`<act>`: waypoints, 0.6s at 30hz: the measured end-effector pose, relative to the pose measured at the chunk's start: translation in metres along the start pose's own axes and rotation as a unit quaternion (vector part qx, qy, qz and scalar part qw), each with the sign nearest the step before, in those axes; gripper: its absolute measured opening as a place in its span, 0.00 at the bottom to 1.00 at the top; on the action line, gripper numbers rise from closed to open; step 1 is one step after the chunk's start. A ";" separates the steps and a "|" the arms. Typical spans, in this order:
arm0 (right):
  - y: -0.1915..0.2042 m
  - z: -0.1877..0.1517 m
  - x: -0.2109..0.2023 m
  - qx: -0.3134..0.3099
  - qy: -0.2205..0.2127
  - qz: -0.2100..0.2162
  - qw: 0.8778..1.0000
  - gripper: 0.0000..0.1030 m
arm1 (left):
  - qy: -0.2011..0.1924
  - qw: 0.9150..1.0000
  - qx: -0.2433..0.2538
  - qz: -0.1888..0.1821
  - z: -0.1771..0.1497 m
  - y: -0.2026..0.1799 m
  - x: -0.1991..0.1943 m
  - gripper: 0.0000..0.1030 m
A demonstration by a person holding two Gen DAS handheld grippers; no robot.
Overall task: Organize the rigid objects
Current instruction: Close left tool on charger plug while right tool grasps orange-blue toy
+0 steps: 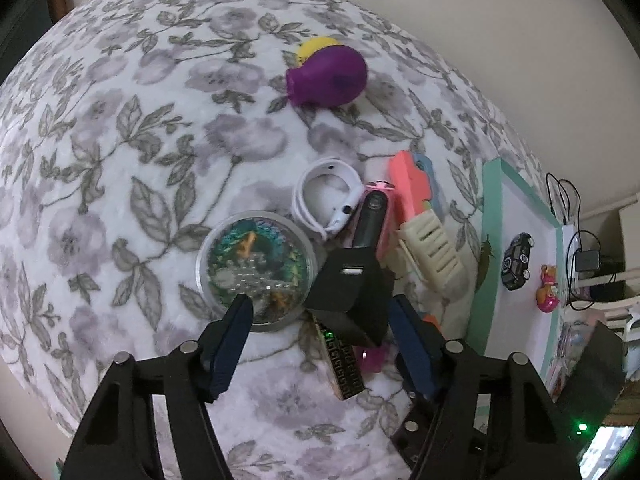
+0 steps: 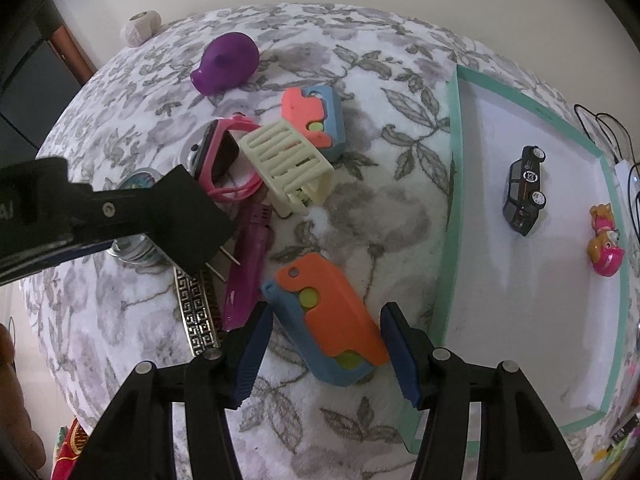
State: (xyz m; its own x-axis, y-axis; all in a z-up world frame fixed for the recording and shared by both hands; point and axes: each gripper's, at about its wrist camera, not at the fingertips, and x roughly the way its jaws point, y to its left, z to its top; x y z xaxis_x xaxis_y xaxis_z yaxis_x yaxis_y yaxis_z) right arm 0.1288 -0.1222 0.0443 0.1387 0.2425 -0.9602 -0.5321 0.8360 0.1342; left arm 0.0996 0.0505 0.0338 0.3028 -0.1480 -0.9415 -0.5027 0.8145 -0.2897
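Observation:
My left gripper [image 1: 320, 312] is open, its blue fingers on either side of a black USB charger plug [image 1: 348, 296] that sits above a patterned black-and-gold bar [image 1: 342, 364]. In the right wrist view the same plug [image 2: 188, 216] hangs at the left gripper's tip with its prongs showing. My right gripper [image 2: 326, 326] is open around an orange-and-blue toy [image 2: 328, 316] lying on the floral blanket. A white tray with a teal rim [image 2: 450, 208] holds a black toy car [image 2: 524, 190] and a pink figure [image 2: 606, 246].
A pile lies on the blanket: round glitter case [image 1: 254, 266], white strap [image 1: 324, 196], pink watch [image 2: 224, 156], cream toy crib [image 2: 290, 164], second coral-and-blue toy [image 2: 316, 120], magenta tube [image 2: 246, 272], purple toy [image 2: 226, 62]. Cables hang right of the tray.

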 end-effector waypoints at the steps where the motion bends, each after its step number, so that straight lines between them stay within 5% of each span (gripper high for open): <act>1: -0.001 0.000 0.001 0.002 0.000 0.004 1.000 0.58 | 0.000 1.000 0.001 -0.001 0.000 -0.002 0.001 0.69; 5: -0.003 0.000 0.002 0.007 0.000 0.010 1.000 0.58 | -0.002 1.000 0.010 0.001 0.001 -0.007 0.002 0.51; 18: -0.005 -0.001 0.006 0.017 0.001 0.026 1.000 0.58 | -0.005 1.000 0.007 -0.007 0.000 -0.009 0.005 0.39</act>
State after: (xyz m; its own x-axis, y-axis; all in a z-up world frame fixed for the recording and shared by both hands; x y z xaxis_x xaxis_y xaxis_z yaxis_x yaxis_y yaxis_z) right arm 0.1318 -0.1254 0.0374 0.1109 0.2846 -0.9522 -0.5097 0.8388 0.1913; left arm 0.1058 0.0418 0.0314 0.3185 -0.1538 -0.9354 -0.4869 0.8201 -0.3006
